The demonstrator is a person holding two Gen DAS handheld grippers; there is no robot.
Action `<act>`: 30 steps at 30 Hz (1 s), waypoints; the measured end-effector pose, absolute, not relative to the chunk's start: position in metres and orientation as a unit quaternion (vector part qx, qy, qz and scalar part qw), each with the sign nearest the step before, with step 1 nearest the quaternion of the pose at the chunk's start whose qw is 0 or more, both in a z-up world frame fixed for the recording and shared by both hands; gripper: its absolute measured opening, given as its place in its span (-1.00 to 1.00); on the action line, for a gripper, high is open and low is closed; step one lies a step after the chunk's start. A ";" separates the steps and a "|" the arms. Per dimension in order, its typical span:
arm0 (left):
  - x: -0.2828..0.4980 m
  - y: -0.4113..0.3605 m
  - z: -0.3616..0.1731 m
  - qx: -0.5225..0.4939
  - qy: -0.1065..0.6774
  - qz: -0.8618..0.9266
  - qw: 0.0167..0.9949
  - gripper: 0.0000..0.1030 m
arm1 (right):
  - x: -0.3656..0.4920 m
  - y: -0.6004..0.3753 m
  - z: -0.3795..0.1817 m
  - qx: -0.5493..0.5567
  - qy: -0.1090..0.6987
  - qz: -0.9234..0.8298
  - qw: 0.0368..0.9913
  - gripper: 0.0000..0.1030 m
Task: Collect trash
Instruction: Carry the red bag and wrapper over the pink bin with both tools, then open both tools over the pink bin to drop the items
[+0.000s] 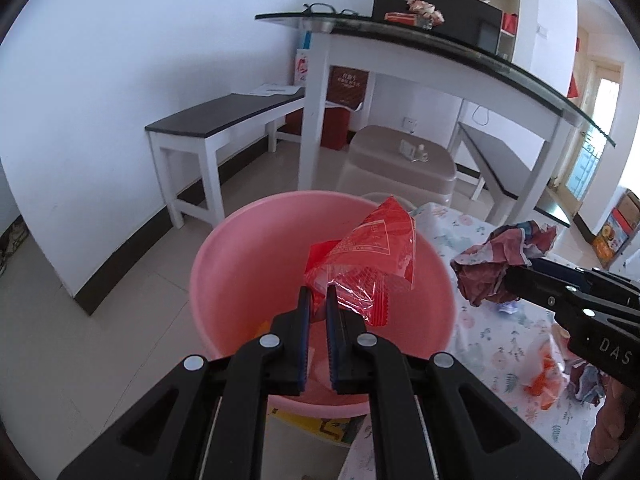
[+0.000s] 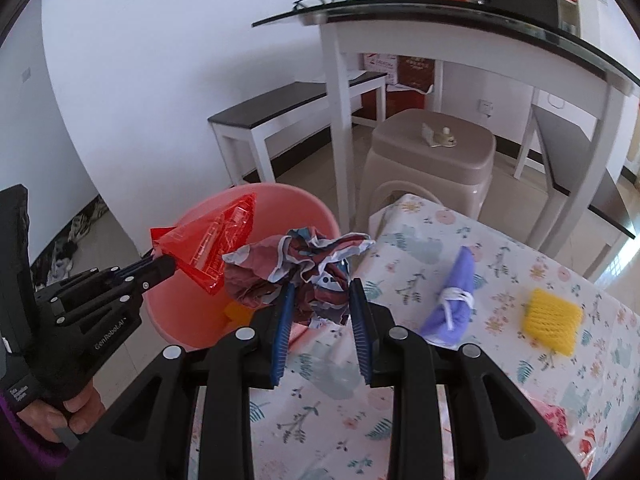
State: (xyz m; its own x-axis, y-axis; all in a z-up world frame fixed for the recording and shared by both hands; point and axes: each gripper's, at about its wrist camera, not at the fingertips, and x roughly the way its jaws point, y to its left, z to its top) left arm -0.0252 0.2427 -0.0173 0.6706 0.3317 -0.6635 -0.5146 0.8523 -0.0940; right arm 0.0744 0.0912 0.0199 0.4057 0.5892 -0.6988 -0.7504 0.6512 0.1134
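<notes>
My left gripper (image 1: 318, 294) is shut on a red plastic wrapper (image 1: 372, 256) and holds it over the pink bucket (image 1: 240, 240). The wrapper also shows in the right wrist view (image 2: 212, 248), above the bucket (image 2: 280, 200). My right gripper (image 2: 322, 290) is shut on a crumpled maroon and white paper wad (image 2: 296, 268), held at the table's left edge beside the bucket. The wad shows in the left wrist view (image 1: 492, 268) to the right of the bucket, gripped by the right gripper (image 1: 508, 276).
The table has a floral cloth (image 2: 440, 240). On it lie a purple cloth roll (image 2: 452, 300), a yellow foam net (image 2: 552, 316) and an orange bag (image 1: 544, 372). A beige stool (image 2: 432, 160), white benches (image 1: 224, 120) and a glass-topped table (image 2: 440, 12) stand behind.
</notes>
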 end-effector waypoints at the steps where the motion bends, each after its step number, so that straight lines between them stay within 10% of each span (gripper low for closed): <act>1: -0.026 0.244 -0.019 -0.138 0.334 0.237 0.902 -0.87 | 0.074 0.095 0.018 -0.114 0.368 0.405 0.829 -0.45; 21: -0.024 0.266 -0.040 -0.144 0.367 0.258 0.882 -0.86 | 0.071 0.139 -0.018 -0.151 0.412 0.432 0.788 -0.43; 30: -0.026 0.271 -0.041 -0.153 0.368 0.266 0.878 -0.52 | 0.074 0.137 -0.017 -0.127 0.421 0.442 0.782 -0.22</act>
